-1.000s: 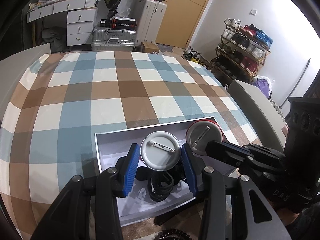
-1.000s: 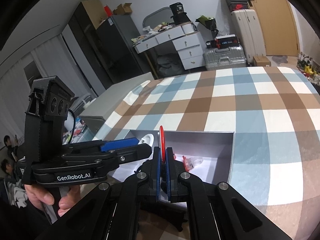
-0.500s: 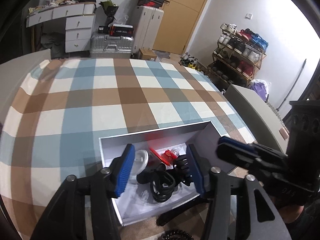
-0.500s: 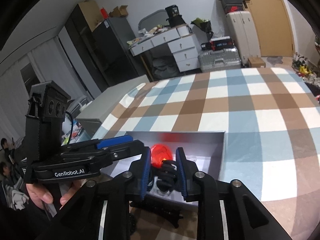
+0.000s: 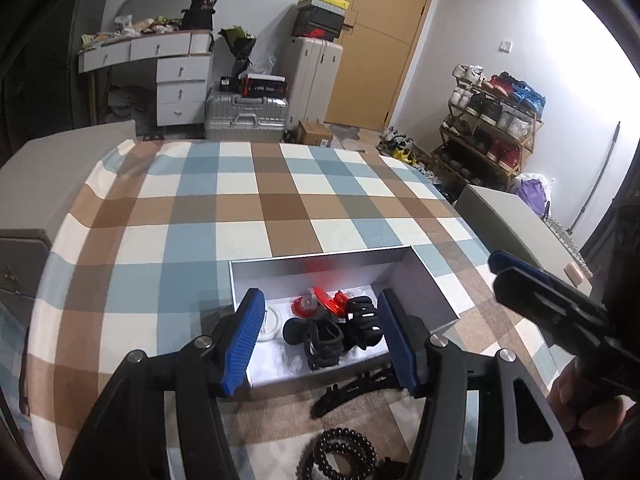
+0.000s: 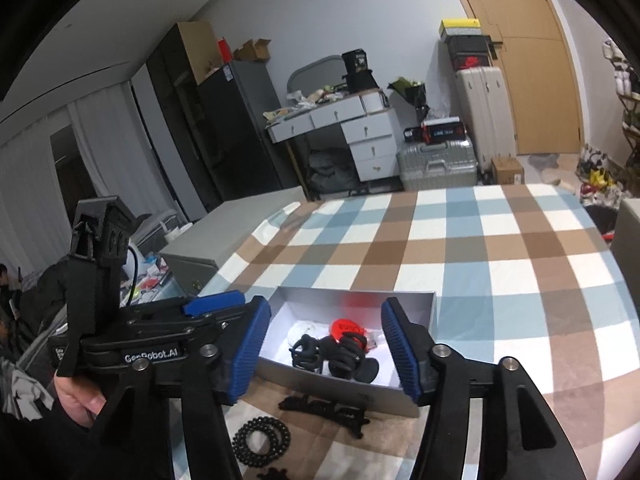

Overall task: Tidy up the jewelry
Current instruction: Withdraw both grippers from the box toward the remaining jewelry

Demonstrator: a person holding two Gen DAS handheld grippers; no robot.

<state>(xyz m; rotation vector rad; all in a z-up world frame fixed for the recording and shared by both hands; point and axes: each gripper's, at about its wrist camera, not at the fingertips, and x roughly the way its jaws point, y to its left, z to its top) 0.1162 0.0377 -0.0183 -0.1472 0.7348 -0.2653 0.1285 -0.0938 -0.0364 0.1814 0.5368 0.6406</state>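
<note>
My left gripper [image 6: 224, 306] carried white lettering, "GenRobot.AI", along its side. Print on the red badge [image 6: 347, 327] was too blurred for me to read.

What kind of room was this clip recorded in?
Most likely a lived-in home room, a bedroom or studio flat. A shoe rack full of sneakers stands by a wooden door, suitcases sit beside a cluttered white dresser, and a checked tablecloth covers the work table.

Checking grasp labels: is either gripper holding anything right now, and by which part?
Nothing is held. The right gripper, jaws just opening, and the left gripper are both open and empty above the box; the red badge lies inside it.
</note>
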